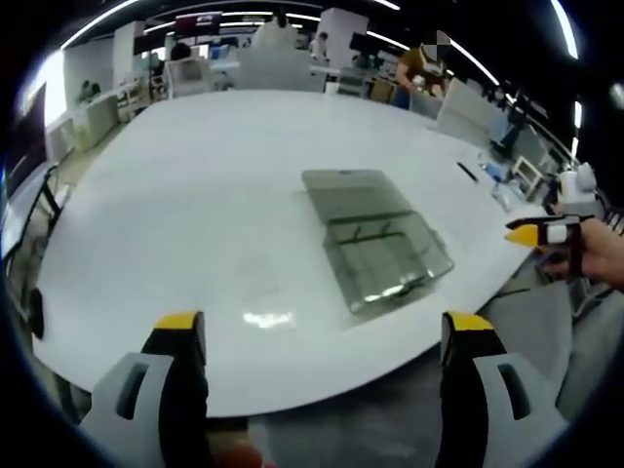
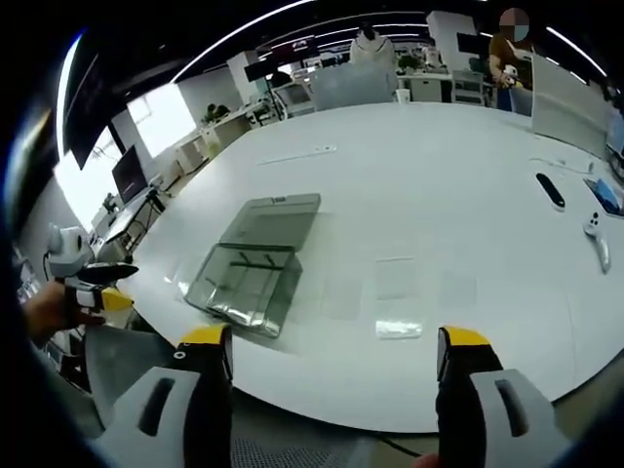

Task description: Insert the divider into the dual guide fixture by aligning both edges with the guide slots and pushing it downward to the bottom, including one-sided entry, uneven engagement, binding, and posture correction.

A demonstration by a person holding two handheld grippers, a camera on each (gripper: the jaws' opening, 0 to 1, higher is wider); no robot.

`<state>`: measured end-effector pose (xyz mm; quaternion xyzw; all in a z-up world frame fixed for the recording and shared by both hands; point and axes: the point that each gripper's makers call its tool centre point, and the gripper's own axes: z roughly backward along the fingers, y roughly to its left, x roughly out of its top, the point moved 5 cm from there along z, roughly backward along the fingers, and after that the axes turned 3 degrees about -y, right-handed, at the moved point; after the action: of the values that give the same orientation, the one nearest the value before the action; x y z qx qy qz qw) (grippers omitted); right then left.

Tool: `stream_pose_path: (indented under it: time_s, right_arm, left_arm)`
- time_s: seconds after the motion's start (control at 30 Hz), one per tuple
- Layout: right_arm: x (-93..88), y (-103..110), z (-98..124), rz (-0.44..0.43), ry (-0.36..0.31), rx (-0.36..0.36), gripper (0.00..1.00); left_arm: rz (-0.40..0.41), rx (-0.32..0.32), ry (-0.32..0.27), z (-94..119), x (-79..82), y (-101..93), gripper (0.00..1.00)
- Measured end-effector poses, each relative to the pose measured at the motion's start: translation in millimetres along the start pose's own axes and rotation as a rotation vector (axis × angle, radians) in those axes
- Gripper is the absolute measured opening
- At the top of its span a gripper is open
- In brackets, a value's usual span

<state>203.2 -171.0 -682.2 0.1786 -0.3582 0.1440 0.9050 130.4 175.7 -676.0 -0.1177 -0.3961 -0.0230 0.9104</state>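
I'm holding both grippers spread wide, gripping nothing: left gripper point(image 1: 322, 331), right gripper point(image 2: 331, 346). Clear fixture point(image 1: 375, 239) point(image 2: 255, 263) is sitting on white table point(image 1: 195, 214) point(image 2: 439, 195); dividers point(image 2: 395, 292) lying flat just beside it.

Black remote point(image 2: 550, 190), white controller point(image 2: 596, 232) on white table point(image 2: 439, 166); desks, monitor point(image 2: 128, 172) behind.
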Motion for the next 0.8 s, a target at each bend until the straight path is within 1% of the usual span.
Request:
stream_pose_path:
  time_s: [0.2,0.57,0.67,0.8]
  right_arm:
    - [0.5,-5.4,-9.8,0.011,0.015,0.004,0.78]
    - [4.9,-20.4,-30.0,0.055,0.049,-0.018,0.66]
    - [1.9,-25.8,-37.3,0.061,0.086,-0.026,0.65]
    - [3.4,-29.2,-43.6,0.074,0.090,-0.029,0.63]
  left_arm:
    - [-0.016,-0.005,-0.002,-0.9,0.5,-4.5,0.98]
    - [-0.020,-0.012,0.003,-0.4,-1.9,-8.1,0.98]
    - [-0.020,-0.011,0.000,0.2,-2.5,-7.6,0.98]
    - [-0.014,-0.018,-0.010,1.0,-1.7,-7.7,0.98]
